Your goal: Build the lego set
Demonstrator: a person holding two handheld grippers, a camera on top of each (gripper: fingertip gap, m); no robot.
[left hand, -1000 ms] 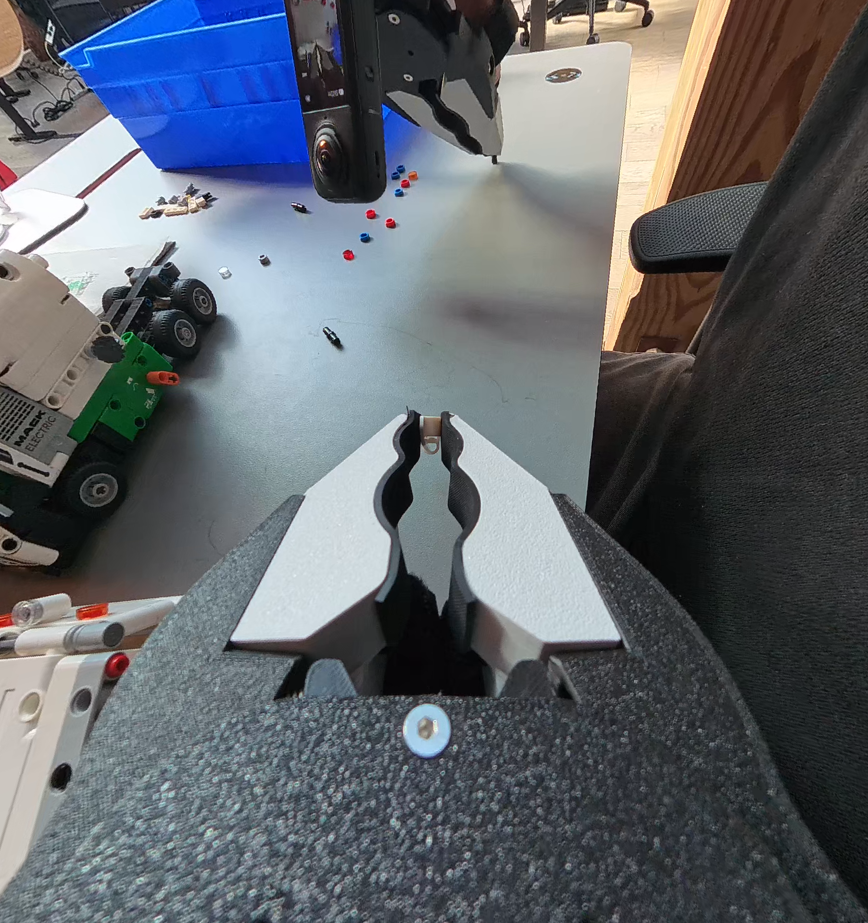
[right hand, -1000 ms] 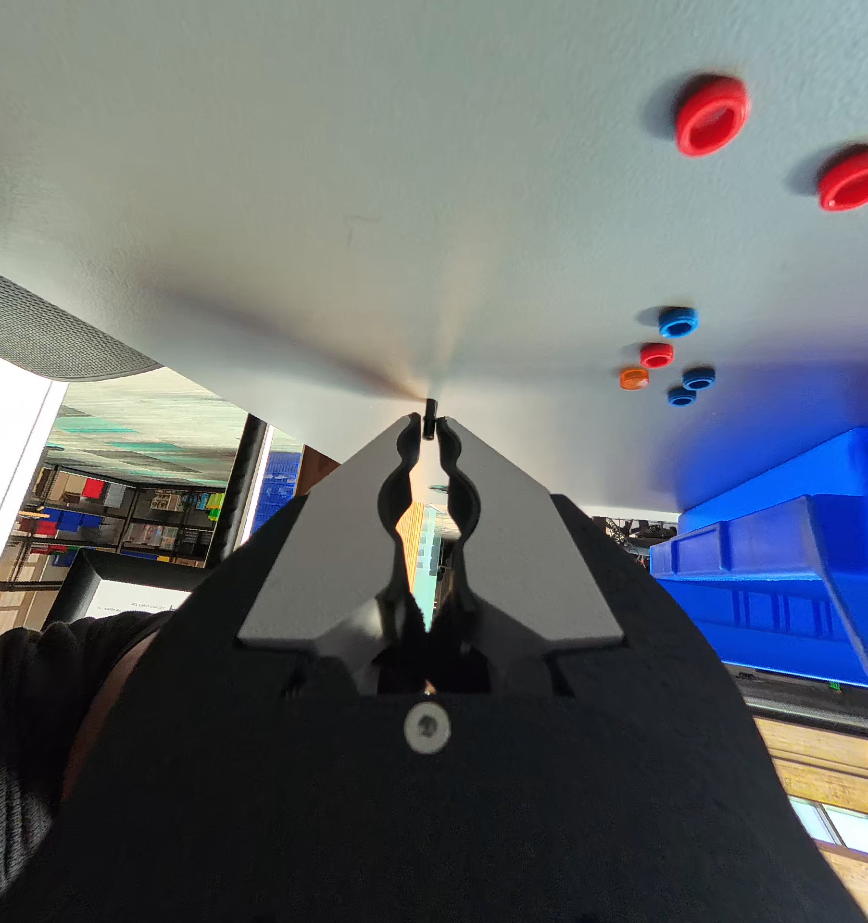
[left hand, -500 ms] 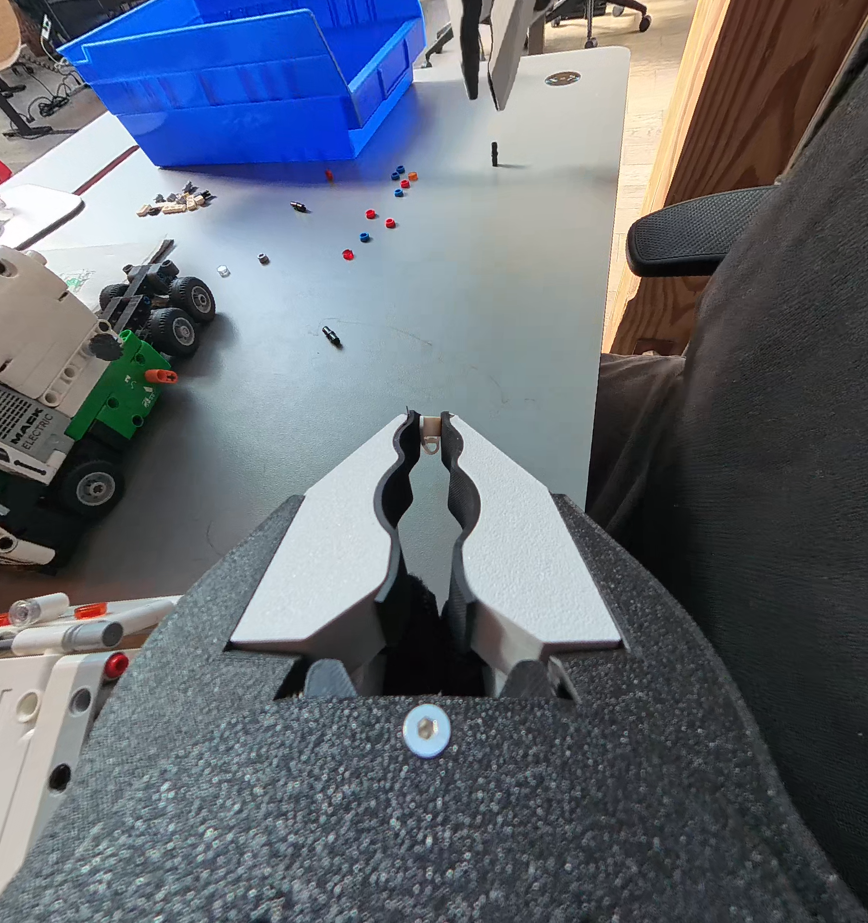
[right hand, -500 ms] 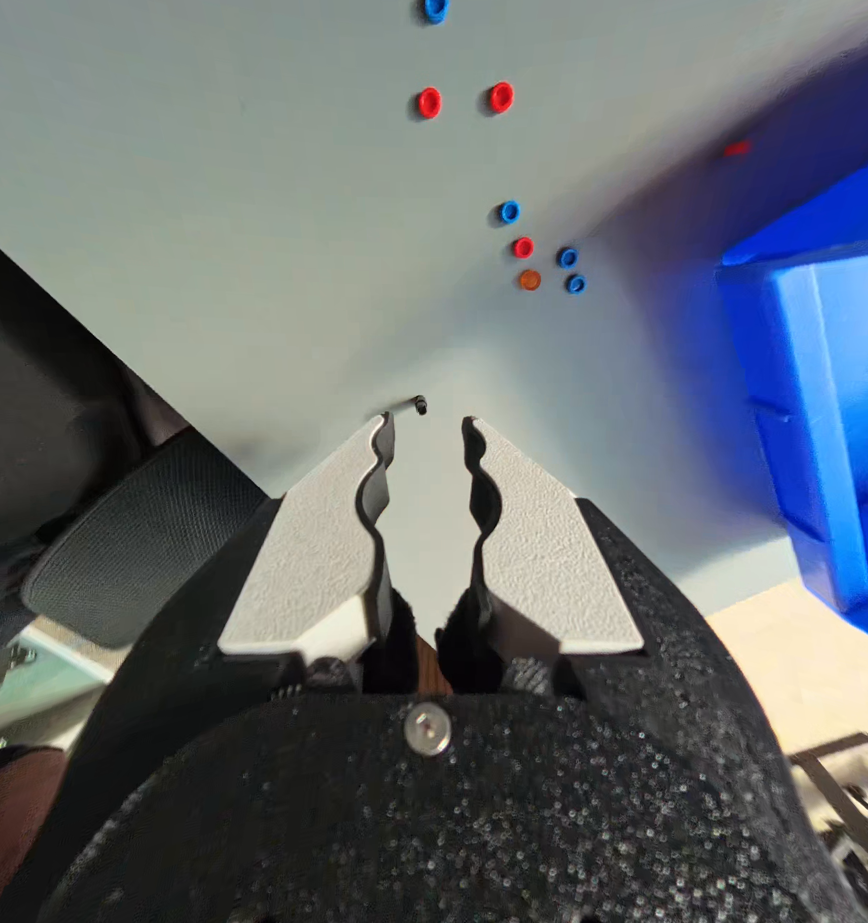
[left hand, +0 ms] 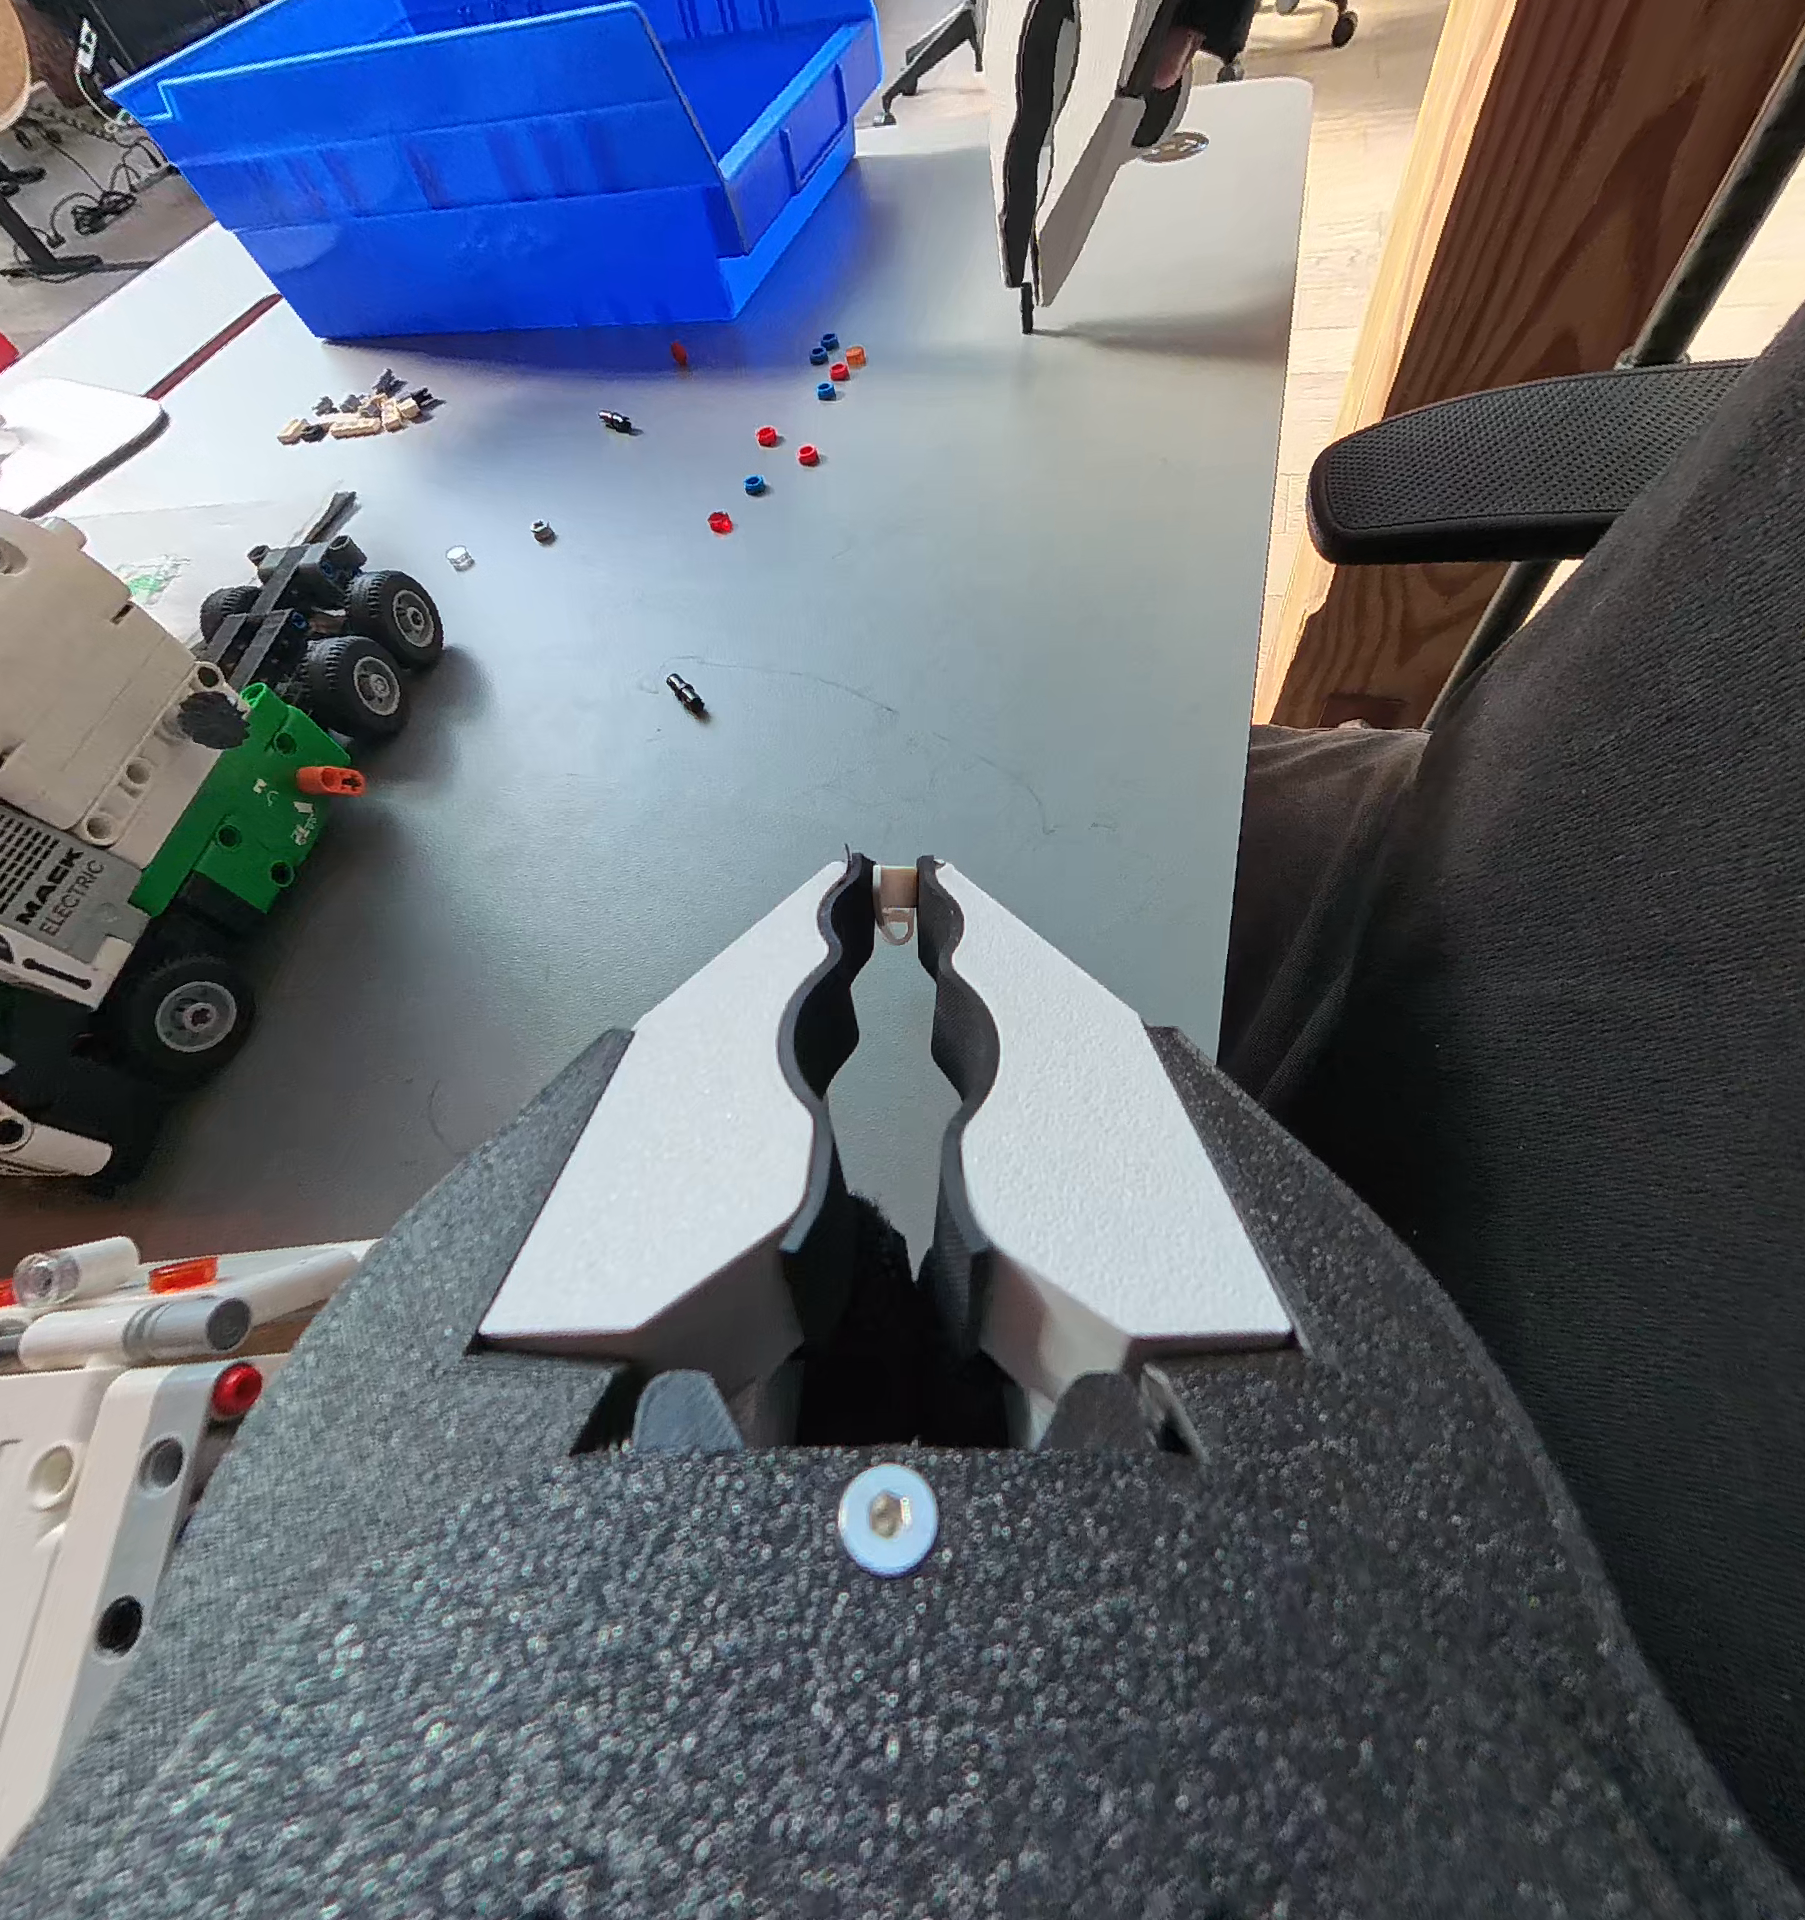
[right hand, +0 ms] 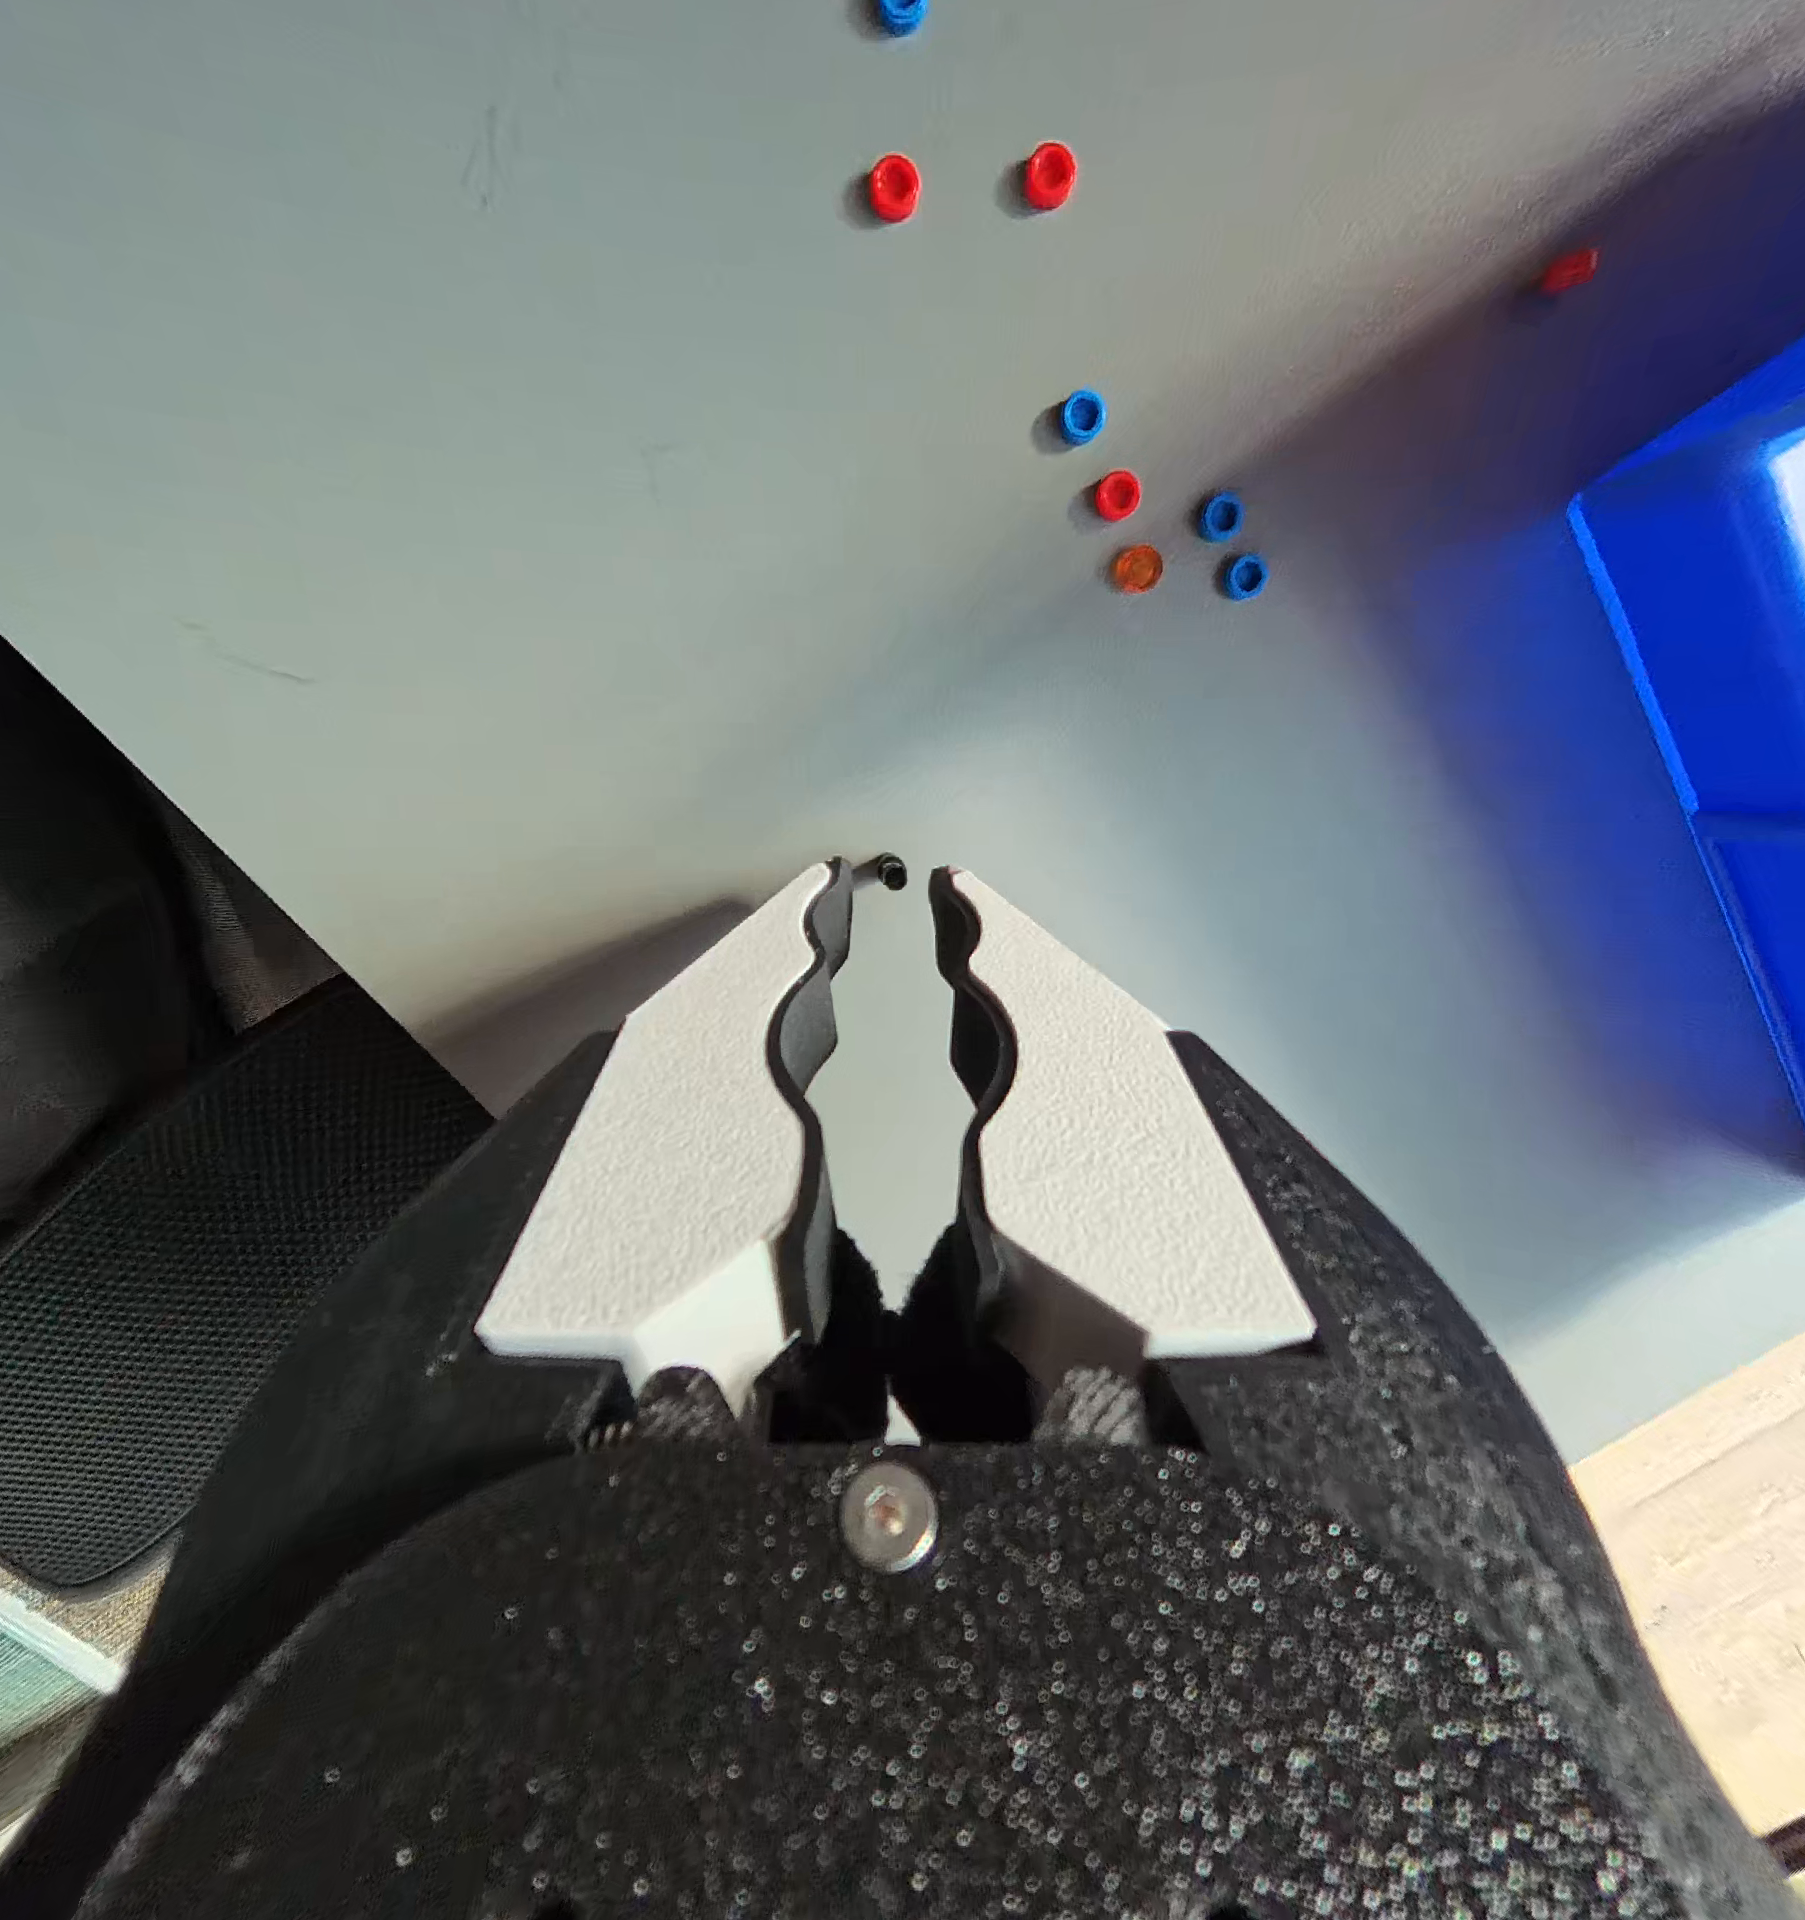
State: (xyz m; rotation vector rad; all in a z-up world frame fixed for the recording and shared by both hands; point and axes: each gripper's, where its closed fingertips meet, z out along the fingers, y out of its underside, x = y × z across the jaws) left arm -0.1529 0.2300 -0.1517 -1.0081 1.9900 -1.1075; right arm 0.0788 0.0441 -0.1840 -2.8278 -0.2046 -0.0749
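Observation:
My left gripper [left hand: 896,883] is shut on a small white lego piece [left hand: 896,902], held above the grey table [left hand: 981,623] near its front right edge. My right gripper [right hand: 890,878] is open, tips down at the table, with a small black pin [right hand: 885,871] between its fingertips, close to the left finger. In the left wrist view the right gripper [left hand: 1028,291] hangs over the far side of the table, and the pin [left hand: 1028,317] shows just below its tips. The white and green lego truck [left hand: 98,831] stands at the left.
A blue bin [left hand: 524,177] stands at the back. Red and blue round pieces [left hand: 763,436] and one orange piece lie before it. Another black pin [left hand: 685,694] lies mid-table, with tan pieces [left hand: 358,416] at back left. A white lego assembly [left hand: 46,1455] lies near left. A chair armrest [left hand: 1500,499] is on the right. One gripper's finger ends stand about 30 centimetres off the other's.
My right gripper opened and let go of the black pin, leaving it upright on the table, lifted away, then came back down around it. The left gripper has not moved.

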